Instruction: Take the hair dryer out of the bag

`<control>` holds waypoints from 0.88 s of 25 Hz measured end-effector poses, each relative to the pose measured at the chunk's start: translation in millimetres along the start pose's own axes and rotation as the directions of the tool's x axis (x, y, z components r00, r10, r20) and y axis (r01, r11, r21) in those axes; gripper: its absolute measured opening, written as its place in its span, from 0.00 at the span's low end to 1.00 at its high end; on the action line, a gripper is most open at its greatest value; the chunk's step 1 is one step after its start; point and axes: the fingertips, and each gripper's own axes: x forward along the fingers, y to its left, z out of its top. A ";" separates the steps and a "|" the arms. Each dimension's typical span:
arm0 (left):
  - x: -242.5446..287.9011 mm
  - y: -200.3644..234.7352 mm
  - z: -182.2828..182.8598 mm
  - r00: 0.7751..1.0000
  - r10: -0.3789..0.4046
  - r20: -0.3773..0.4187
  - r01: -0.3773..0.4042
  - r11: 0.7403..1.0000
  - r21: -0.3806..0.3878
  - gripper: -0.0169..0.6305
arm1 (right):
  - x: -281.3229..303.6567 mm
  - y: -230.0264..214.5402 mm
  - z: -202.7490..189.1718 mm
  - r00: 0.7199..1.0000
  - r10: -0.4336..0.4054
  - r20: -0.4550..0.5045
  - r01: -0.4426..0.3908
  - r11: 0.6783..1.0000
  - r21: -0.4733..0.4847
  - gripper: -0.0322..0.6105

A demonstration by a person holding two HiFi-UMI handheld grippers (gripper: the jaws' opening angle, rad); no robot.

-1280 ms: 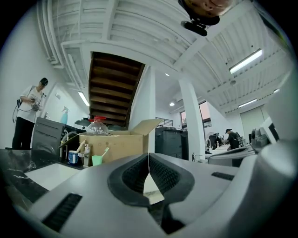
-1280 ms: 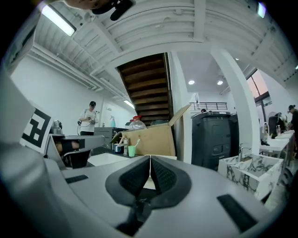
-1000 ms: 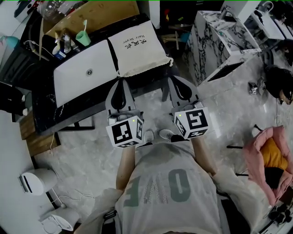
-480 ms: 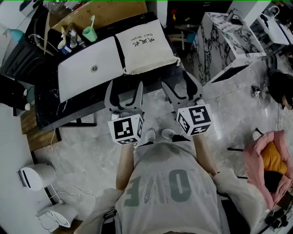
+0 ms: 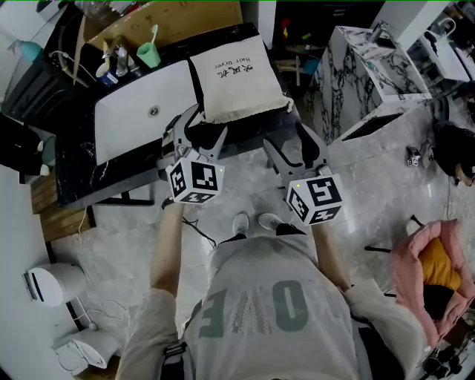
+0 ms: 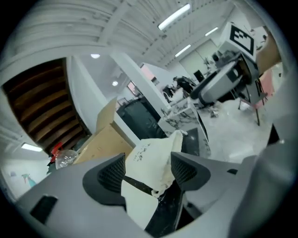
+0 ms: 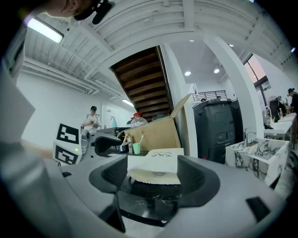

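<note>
A cream drawstring bag point(image 5: 237, 78) with black print lies flat on the black marble table point(image 5: 74, 171); no hair dryer shows outside it. My left gripper point(image 5: 199, 128) stands open and rolled at the table's near edge, just short of the bag's gathered mouth. In the left gripper view the bag point(image 6: 150, 155) shows between the open left gripper point(image 6: 148, 173) fingers, untouched. My right gripper point(image 5: 291, 141) is open over the floor, to the right of the bag's near corner. In the right gripper view the bag point(image 7: 156, 163) lies ahead of the right gripper point(image 7: 156, 179).
A white panel point(image 5: 141, 111) lies left of the bag. A green cup point(image 5: 148, 53) with a toothbrush and bottles stand behind it, before a cardboard box point(image 5: 171, 18). A marble-patterned cabinet point(image 5: 364, 67) stands to the right. A pink bag point(image 5: 430, 263) lies on the floor.
Both grippers went from shut to open. The left gripper rolled and moved forward to the table edge by the bag's mouth. The right gripper barely moved.
</note>
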 end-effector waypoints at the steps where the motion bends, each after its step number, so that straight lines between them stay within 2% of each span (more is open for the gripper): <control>1: 7.8 -1.4 -4.6 0.999 -0.034 -0.026 0.035 0.999 0.033 0.53 | -0.3 -0.7 -0.2 1.000 0.000 0.002 0.000 1.000 0.007 0.55; 6: 41.0 -12.8 -24.5 0.980 -0.159 -0.118 0.171 0.980 0.098 0.49 | -1.8 -1.9 -3.8 1.000 -0.007 -0.007 0.007 1.000 0.016 0.55; 8: 51.9 -15.9 -32.6 0.972 -0.182 -0.151 0.200 0.972 0.120 0.40 | -1.2 -1.7 -3.8 1.000 -0.007 -0.009 0.007 1.000 0.015 0.55; 13: 66.5 -33.5 -50.9 0.941 -0.251 -0.228 0.283 0.952 0.117 0.39 | -4.9 -4.0 -9.8 1.000 -0.010 -0.025 0.011 1.000 0.013 0.55; 15: 69.9 -38.1 -55.5 0.932 -0.266 -0.248 0.302 0.946 0.122 0.36 | -6.3 -5.8 -12.2 0.999 -0.014 -0.031 0.014 1.000 0.017 0.55; 17: 72.6 -38.7 -58.4 0.929 -0.263 -0.262 0.304 0.944 0.127 0.28 | -6.6 -6.6 -13.8 0.999 -0.015 -0.037 0.016 1.000 0.020 0.55; 22: 74.1 -34.0 -58.6 0.928 -0.249 -0.277 0.283 0.955 0.091 0.13 | -5.8 -5.8 -15.7 0.999 -0.011 -0.041 0.012 1.000 0.024 0.55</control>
